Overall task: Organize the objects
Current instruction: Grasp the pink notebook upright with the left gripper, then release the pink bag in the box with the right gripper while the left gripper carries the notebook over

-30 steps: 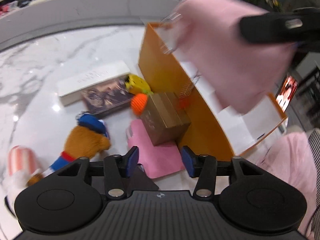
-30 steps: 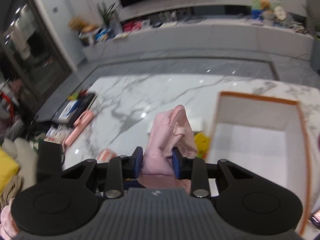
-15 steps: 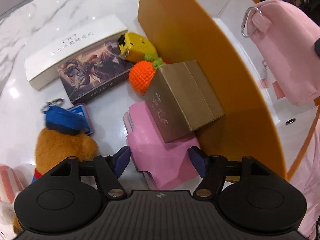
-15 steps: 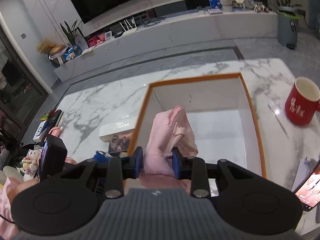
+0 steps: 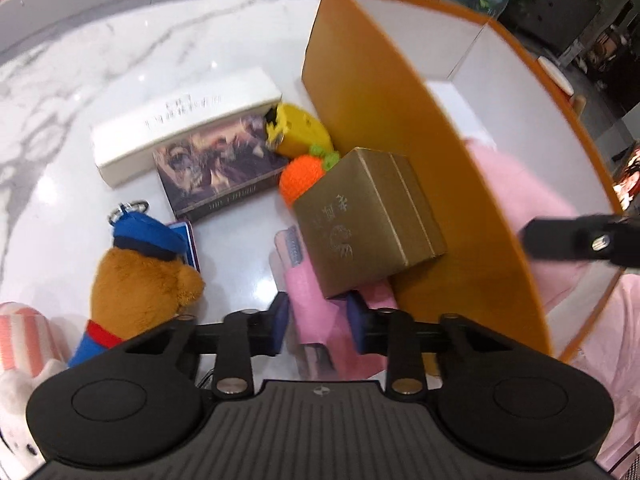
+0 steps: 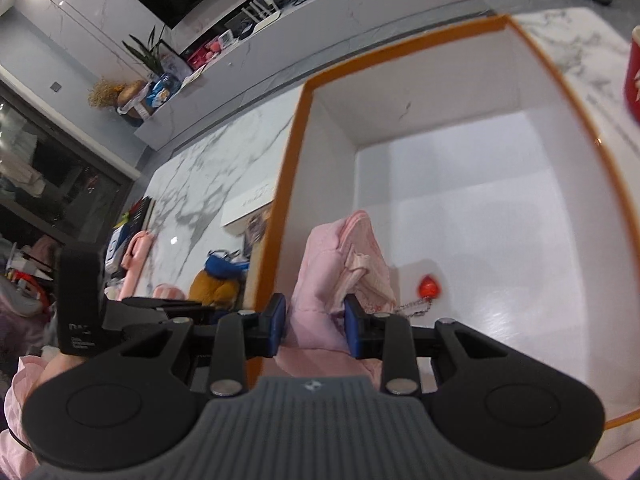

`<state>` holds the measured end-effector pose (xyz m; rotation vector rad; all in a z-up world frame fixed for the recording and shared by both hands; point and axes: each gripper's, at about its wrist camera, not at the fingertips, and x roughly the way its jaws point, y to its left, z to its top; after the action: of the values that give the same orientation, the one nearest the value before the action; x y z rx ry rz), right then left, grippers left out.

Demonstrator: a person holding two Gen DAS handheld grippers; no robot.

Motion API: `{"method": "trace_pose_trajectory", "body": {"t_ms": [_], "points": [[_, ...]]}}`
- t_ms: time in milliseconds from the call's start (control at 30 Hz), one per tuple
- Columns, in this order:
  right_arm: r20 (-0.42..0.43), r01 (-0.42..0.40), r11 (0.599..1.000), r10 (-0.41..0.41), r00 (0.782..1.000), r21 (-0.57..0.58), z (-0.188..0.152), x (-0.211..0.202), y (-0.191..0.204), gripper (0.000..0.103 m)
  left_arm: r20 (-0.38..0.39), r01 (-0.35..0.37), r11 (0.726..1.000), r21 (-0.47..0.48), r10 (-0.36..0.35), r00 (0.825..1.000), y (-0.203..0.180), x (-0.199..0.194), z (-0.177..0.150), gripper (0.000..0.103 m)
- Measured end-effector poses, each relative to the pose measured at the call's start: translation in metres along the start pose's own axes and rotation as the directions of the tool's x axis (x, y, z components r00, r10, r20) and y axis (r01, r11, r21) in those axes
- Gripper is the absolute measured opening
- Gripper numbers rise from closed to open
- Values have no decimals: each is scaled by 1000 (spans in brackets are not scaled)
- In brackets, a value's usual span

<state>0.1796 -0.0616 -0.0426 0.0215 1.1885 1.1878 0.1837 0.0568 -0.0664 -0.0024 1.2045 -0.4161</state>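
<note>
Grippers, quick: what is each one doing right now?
Left gripper: jaws just closed on the pink case.
Right gripper: shut on the pink pouch.

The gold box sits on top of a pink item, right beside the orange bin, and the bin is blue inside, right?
Not quite: the bin is white inside, as the right wrist view shows. The gold box does sit on the pink item beside the bin.

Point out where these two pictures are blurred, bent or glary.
Left wrist view: the orange box wall and the pink pouch behind it smear with motion; fisheye bows the box rim; a small glare spot sits on the marble table. Right wrist view: the box rim and red mug are smeared; the white box floor is bright and washed out.
</note>
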Motion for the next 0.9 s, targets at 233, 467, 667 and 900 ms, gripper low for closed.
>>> {"method": "trace_pose_trajectory", "body": {"t_ms": [233, 467, 667, 900], "points": [[-2, -30, 999, 30, 1000, 32, -2, 4, 2, 33, 59, -115, 989, 89, 110, 992, -16, -36, 24, 15], [-4, -25, 999, 25, 1000, 44, -4, 4, -1, 33, 21, -206, 962, 181, 205, 978, -28, -40, 15, 15], [-10, -30, 998, 30, 999, 55, -4, 5, -2, 33, 8, -118, 992, 50, 118, 993, -23, -36, 13, 24], [-26, -32, 997, 34, 999, 73, -5, 9, -9, 33, 7, -122, 992, 24, 122, 992, -26, -19, 8, 28]]}}
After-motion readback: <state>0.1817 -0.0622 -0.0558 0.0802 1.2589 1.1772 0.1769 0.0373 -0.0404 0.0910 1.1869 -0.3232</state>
